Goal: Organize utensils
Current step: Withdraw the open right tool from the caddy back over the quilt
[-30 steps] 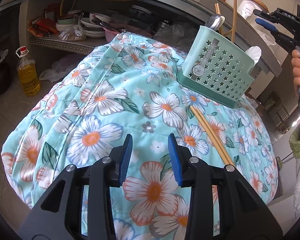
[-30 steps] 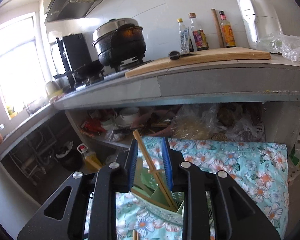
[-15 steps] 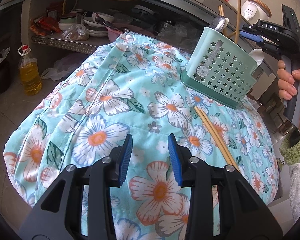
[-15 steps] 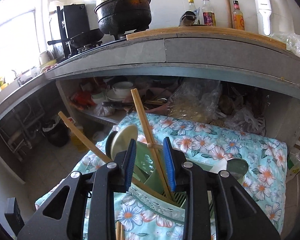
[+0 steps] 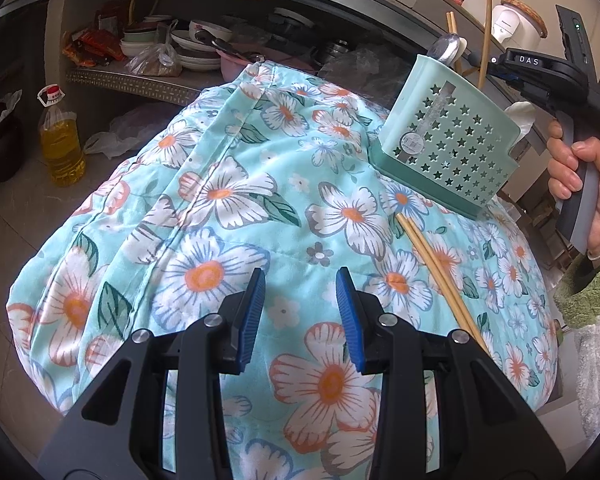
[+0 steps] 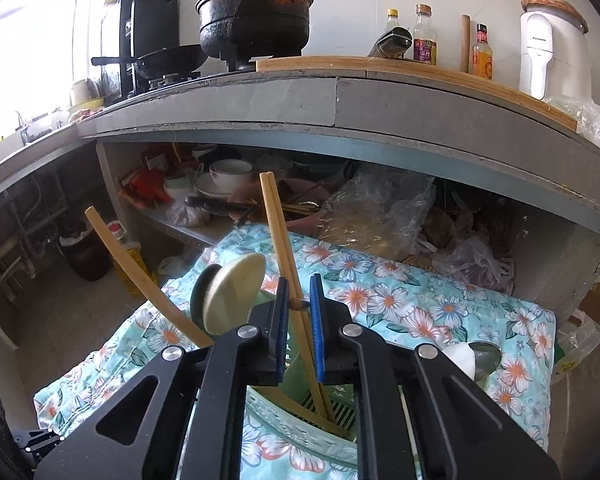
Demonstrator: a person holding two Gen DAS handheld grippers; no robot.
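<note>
A mint-green utensil holder (image 5: 446, 144) with star holes stands on the floral cloth (image 5: 236, 208). It holds spoons, a ladle (image 6: 228, 292) and a wooden stick (image 6: 140, 276). A pair of chopsticks (image 5: 436, 268) lies on the cloth in front of the holder. My left gripper (image 5: 300, 312) is open and empty above the cloth, left of those chopsticks. My right gripper (image 6: 299, 308) is above the holder (image 6: 300, 420), its jaws narrowed around another pair of chopsticks (image 6: 280, 240) whose lower ends stand inside the holder.
A concrete counter (image 6: 340, 104) with a black pot (image 6: 256, 12), bottles and a white appliance (image 6: 548, 48) runs behind. The shelf under it holds bowls and bags (image 5: 172, 48). An oil bottle (image 5: 60, 136) stands on the floor at left.
My right gripper has come down over the holder with the chopsticks between its jaws, lowering their ends into it. The left gripper has stayed in place.
</note>
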